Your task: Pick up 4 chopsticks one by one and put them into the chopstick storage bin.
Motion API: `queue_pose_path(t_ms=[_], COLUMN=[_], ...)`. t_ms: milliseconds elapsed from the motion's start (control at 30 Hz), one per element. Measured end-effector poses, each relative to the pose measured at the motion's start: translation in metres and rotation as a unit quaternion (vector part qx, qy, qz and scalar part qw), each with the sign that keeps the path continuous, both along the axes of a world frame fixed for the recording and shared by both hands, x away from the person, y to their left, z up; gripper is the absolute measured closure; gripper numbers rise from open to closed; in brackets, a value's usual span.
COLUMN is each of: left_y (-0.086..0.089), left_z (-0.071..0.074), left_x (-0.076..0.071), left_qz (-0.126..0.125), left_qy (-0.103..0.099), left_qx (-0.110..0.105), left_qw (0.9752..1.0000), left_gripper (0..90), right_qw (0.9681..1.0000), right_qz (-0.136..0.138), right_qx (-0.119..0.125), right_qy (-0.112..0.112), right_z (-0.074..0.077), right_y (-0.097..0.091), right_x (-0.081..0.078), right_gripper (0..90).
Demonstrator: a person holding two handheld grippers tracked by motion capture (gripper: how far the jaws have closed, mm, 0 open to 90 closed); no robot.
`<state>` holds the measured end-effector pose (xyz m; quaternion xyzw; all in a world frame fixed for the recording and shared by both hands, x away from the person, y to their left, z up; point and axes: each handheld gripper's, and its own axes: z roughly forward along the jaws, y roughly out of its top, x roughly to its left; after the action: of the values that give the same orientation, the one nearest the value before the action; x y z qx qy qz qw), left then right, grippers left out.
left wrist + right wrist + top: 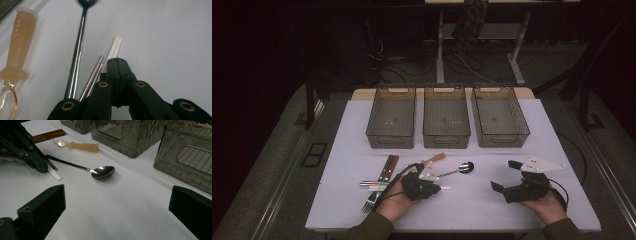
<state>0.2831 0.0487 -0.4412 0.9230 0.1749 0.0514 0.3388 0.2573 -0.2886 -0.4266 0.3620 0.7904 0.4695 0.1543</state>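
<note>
Sorting cutlery – left gripper (117, 60) clamping shut over white chopsticks (114, 47) near the table's (492, 210) near-left (grip itself hard to confirm). Right gripper (117, 202) idling wide open, empty. Needing next: lifting toward the far bins (447, 120).

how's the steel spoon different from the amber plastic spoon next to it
The steel spoon is shiny, mirror-like metal; the amber plastic spoon is translucent and dull. The steel spoon has a thin, slender handle; the amber plastic spoon has a thick, stubby one. The steel spoon's bowl looks larger and dark; the amber plastic spoon's is small and clear. Both lie flat on the white table.
</note>
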Motion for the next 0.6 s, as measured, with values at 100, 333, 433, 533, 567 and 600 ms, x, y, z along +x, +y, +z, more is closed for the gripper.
queue_pose_path(t_ms=[100, 333, 433, 533, 567, 600], left_y=[-0.001, 0.004, 0.02, 0.049, 0.06, 0.072], left_z=[-0.001, 0.005, 0.02, 0.034, 0.037, 0.039], left_x=[0.005, 0.007, 0.006, 0.008, 0.008, 0.009], left_qz=[0.007, 0.008, 0.011, 0.028, 0.039, 0.051], left_qy=[0.003, 0.023, 0.029, 0.024, 0.02, 0.016], left_qx=[-0.006, -0.026, -0.045, -0.049, -0.047, -0.043], left_qw=[0.9999, 0.9994, 0.9985, 0.9981, 0.998, 0.9977], left_gripper=[89.1, 89.0, 89.0, 88.9, 88.9, 88.9], right_qw=[1.0, 1.0, 1.0, 1.0, 1.0, 1.0], right_qz=[0.0, 0.001, 0.001, 0.0, 0.001, 0.001], right_qx=[-0.001, 0.0, 0.001, 0.001, 0.0, 0.0], right_qy=[0.0, 0.0, 0.0, 0.001, 0.001, 0.001], right_z=[0.0, 0.0, 0.0, 0.0, 0.0, 0.0], right_y=[0.0, 0.0, 0.0, 0.0, 0.0, 0.0], right_x=[0.0, 0.0, 0.0, 0.0, 0.0, 0.0], right_gripper=[0.4, 0.4, 0.4, 0.4, 0.4, 0.4])
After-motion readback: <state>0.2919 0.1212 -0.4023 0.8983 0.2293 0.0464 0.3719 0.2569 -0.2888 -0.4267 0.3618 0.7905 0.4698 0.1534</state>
